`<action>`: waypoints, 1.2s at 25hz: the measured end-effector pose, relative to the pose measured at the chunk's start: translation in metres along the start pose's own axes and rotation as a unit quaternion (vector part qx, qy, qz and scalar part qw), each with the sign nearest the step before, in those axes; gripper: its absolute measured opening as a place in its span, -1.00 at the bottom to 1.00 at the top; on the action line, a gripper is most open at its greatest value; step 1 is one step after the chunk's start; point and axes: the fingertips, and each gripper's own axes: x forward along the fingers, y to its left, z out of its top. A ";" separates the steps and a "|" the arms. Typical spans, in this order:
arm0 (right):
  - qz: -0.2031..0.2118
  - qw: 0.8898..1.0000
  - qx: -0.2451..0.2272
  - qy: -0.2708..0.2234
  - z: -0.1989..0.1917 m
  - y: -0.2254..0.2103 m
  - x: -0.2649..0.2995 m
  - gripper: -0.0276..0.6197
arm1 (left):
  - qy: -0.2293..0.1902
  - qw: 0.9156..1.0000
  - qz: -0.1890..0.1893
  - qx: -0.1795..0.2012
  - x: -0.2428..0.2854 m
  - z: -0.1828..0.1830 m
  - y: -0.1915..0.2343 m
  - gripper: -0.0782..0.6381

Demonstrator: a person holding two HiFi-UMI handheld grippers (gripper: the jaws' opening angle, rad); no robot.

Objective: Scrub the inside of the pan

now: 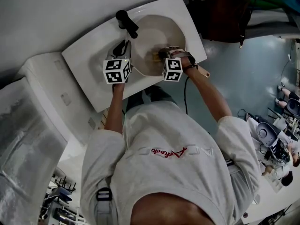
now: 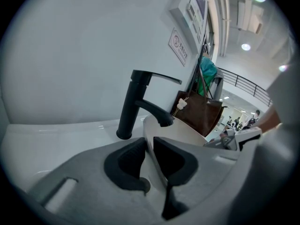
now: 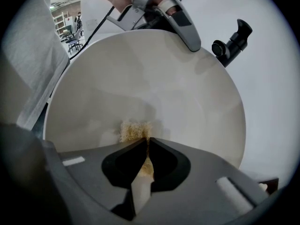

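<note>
Scrubbing the pan (image 3: 154, 78) beside the faucet (image 2: 129, 107), seemingly midway.
The left gripper (image 2: 149, 149) clamps its rim; the right gripper (image 3: 146, 142) pinches a scrubber (image 3: 133, 130) against its inside.

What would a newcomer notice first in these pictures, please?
The round cream pan sits in the white sink, its rim clamped in the left tongs. The right tongs press a tan fibrous scrubber onto its inside. A black tap stands just behind.
</note>
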 end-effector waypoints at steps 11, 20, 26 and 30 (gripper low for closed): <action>-0.031 0.999 0.026 -0.003 -0.004 -0.050 -0.003 -0.83 | 0.001 1.000 -0.002 -0.002 0.000 0.000 -0.001 -0.63; -0.091 0.994 0.053 0.023 -0.018 -0.120 0.002 -0.82 | 0.003 1.000 -0.005 0.000 0.000 0.001 -0.001 -0.63; -0.099 0.994 0.034 0.041 -0.023 -0.133 0.013 -0.83 | 0.004 1.000 -0.007 0.000 0.000 0.001 -0.001 -0.62; -0.090 0.994 0.033 0.046 -0.025 -0.128 0.019 -0.83 | 0.005 1.000 -0.010 -0.002 0.000 0.001 -0.001 -0.62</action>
